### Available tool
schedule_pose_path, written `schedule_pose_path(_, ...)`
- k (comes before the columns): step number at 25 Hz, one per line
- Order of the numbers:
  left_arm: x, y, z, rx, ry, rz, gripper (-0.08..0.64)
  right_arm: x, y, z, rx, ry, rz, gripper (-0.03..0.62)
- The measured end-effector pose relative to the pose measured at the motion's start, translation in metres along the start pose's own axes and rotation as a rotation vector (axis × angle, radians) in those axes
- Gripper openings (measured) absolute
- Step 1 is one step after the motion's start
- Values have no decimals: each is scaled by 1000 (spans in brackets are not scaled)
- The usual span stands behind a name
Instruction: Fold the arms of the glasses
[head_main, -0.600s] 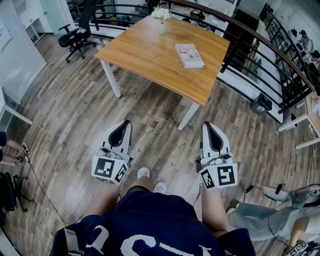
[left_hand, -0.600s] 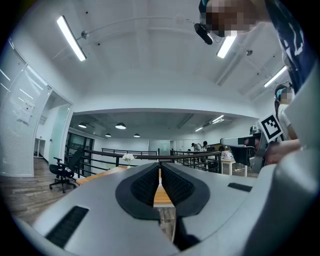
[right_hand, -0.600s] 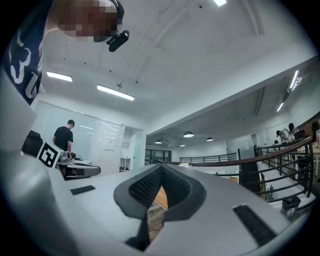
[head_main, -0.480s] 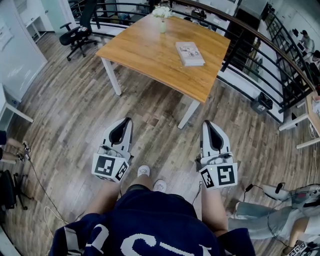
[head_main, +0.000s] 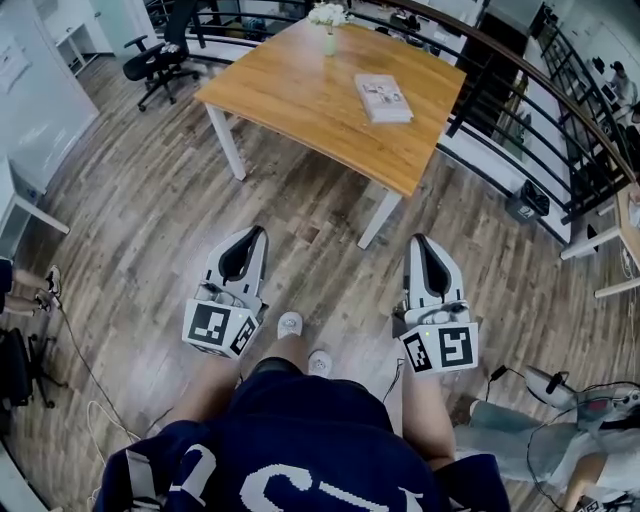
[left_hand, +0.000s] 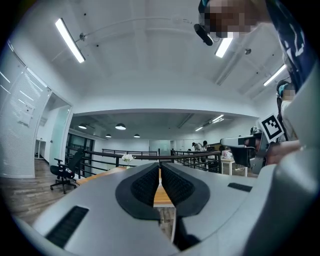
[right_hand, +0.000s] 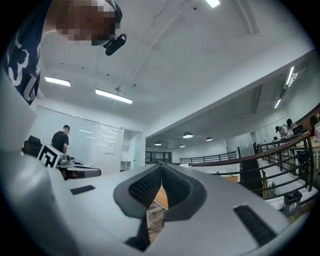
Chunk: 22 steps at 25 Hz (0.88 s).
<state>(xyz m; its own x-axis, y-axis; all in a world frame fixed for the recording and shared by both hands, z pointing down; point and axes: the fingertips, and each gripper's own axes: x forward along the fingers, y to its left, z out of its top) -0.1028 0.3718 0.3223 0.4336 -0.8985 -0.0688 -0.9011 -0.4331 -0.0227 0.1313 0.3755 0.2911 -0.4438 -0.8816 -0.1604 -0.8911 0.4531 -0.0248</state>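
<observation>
No glasses show in any view. In the head view my left gripper (head_main: 254, 232) and my right gripper (head_main: 420, 240) hang side by side over the wooden floor, in front of the person's legs and short of the table. Both point toward the wooden table (head_main: 290, 95). The left gripper view shows my left gripper (left_hand: 160, 165) with its dark pads pressed together and nothing between them. The right gripper view shows my right gripper (right_hand: 161, 167) with its tips meeting, also empty.
On the table lie a book (head_main: 383, 97) and a vase of white flowers (head_main: 328, 22). A black railing (head_main: 520, 110) runs behind and to the right. An office chair (head_main: 160, 55) stands at the far left. Cables and another person's legs (head_main: 510, 440) are at the lower right.
Both grippers keep the same pose and stay shut. The head view has shifted slightly, so the table sits a little higher in the picture.
</observation>
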Motion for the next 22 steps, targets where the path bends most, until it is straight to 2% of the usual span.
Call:
schedule_pose_path(10,44,37,-11,-13,-4,5,26,52,-12,-8,1,-9,6,26)
schedule_pose_path(16,110,83,-10,-17,-15,-23,26,122,-35,-12,-4,-12,-21,26)
schedule_pose_path(22,184,132,-6,-9,-32,-82,26,192,-55,-12,-29,-31,-72,26)
